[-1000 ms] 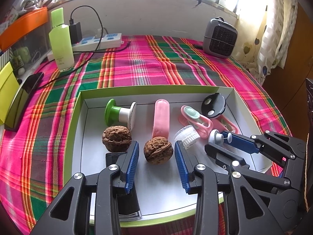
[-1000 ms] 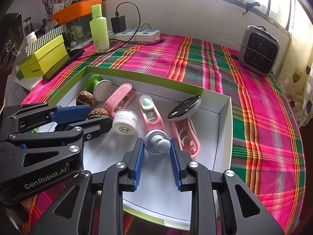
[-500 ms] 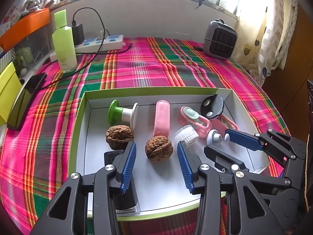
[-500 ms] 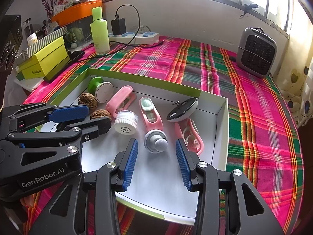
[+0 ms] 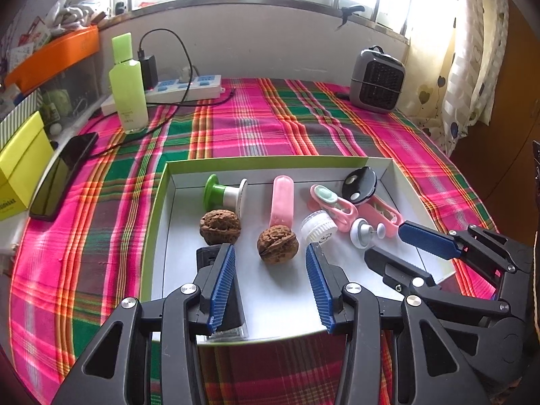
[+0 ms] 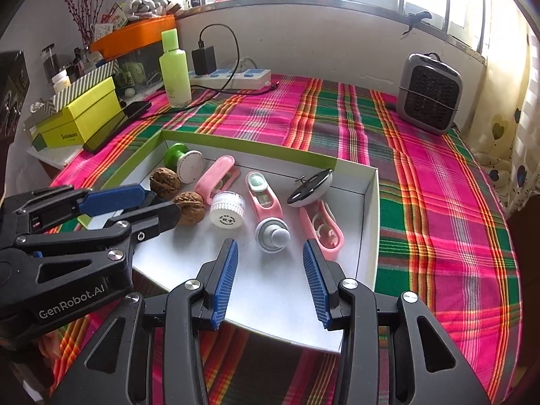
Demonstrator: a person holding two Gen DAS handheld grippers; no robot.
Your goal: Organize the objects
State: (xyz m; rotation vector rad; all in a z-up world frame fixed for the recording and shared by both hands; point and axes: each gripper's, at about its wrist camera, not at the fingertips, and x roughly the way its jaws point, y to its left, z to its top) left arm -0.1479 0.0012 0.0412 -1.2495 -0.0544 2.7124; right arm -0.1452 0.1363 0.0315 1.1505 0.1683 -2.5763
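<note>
A shallow white box with green rim (image 5: 158,202) (image 6: 371,222) holds several small things: two walnuts (image 5: 277,243) (image 5: 219,226), a green-and-white stamp (image 5: 224,194), a pink tube (image 5: 282,199), a white round brush (image 5: 318,226), a grey knob (image 6: 272,235), pink clips (image 6: 322,229) and a black-and-white disc (image 6: 310,187). My left gripper (image 5: 270,283) is open and empty, just behind the near walnut. My right gripper (image 6: 270,280) is open and empty, just behind the grey knob. A small black bottle (image 5: 222,303) lies under the left finger.
The box sits on a pink-green plaid cloth (image 5: 253,128). At the back stand a green bottle (image 5: 127,84), a power strip with charger (image 5: 182,87) and a grey heater (image 5: 376,79). A phone (image 5: 62,175) and yellow box (image 5: 17,165) lie at the left.
Both grippers have drawn back and up from the box. The right gripper has opened away from the grey knob, which now lies free. The left gripper stays open behind the walnut.
</note>
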